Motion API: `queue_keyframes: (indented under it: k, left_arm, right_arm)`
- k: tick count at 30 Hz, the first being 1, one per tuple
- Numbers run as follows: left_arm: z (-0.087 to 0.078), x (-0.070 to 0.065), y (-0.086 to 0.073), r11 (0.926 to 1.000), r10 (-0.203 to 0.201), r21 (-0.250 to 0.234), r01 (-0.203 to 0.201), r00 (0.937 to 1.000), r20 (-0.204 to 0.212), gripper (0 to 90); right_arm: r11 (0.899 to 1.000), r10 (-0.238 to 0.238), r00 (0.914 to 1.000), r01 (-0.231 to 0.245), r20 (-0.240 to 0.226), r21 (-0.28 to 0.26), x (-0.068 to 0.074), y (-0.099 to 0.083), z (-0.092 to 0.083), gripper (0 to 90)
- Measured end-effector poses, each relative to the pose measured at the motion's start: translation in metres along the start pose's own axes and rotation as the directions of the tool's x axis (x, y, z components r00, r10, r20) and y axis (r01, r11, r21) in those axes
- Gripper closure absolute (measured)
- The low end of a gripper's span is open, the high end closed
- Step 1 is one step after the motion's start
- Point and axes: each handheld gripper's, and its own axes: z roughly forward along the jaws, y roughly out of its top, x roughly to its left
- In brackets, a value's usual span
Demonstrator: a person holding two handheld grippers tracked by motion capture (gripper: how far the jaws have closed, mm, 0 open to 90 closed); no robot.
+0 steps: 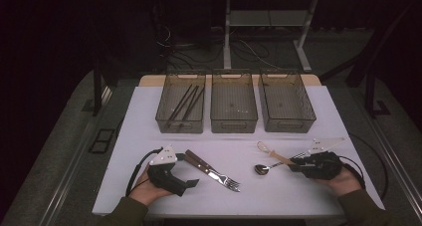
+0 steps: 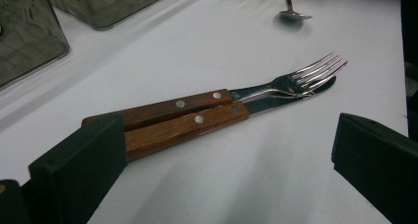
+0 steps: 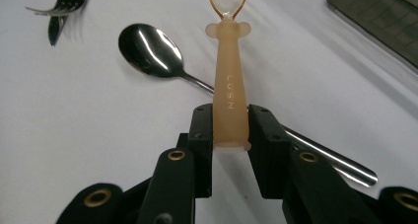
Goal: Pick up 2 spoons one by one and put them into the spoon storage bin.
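My right gripper (image 1: 294,162) (image 3: 230,120) is shut on the thick handle of a peach-coloured translucent spoon (image 1: 271,153) (image 3: 227,76), whose bowl points away towards the bins. A metal spoon (image 1: 262,169) (image 3: 148,49) lies on the white table under it, crossing beneath the jaws. My left gripper (image 1: 191,170) (image 2: 229,135) stands wide open low over the table. A fork (image 1: 226,180) (image 2: 305,73) and a knife (image 1: 199,162) (image 2: 187,128) with wooden handles lie side by side; their handle ends are beside its left jaw, untouched.
Three translucent grey bins stand in a row at the back: the left bin (image 1: 180,125) holds dark chopsticks (image 1: 186,101), then the middle bin (image 1: 234,125) and the right bin (image 1: 290,124). The white table (image 1: 149,136) ends close behind the hands.
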Motion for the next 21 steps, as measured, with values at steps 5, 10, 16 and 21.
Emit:
queue_keyframes:
  k: [5, 10, 16, 21]
  left_arm:
    - [0.0, 0.0, 0.0, 1.0, 0.0, 0.001, 0.0, 1.0, 0.002, 0.0]
    - [0.001, 0.0, 0.0, 1.0, -0.001, -0.001, 0.001, 1.0, 0.004, 0.0]
    - [0.001, 0.001, 0.0, 1.0, -0.002, 0.002, 0.002, 1.0, 0.003, 0.0]
    - [0.001, 0.0, 0.0, 1.0, -0.002, -0.001, 0.002, 1.0, 0.003, 0.0]
  right_arm:
    - [1.0, 0.021, 0.9998, -0.021, -0.007, -0.023, 0.002, 0.003, -0.001, 73.2]
    - [0.998, 0.033, 0.9992, -0.033, -0.022, -0.045, 0.004, 0.008, -0.001, 73.2]
    - [0.997, 0.039, 0.9986, -0.042, -0.035, -0.066, 0.006, 0.016, 0.002, 73.2]
    - [0.997, 0.031, 0.9992, -0.033, -0.026, -0.075, 0.01, 0.022, 0.003, 73.2]
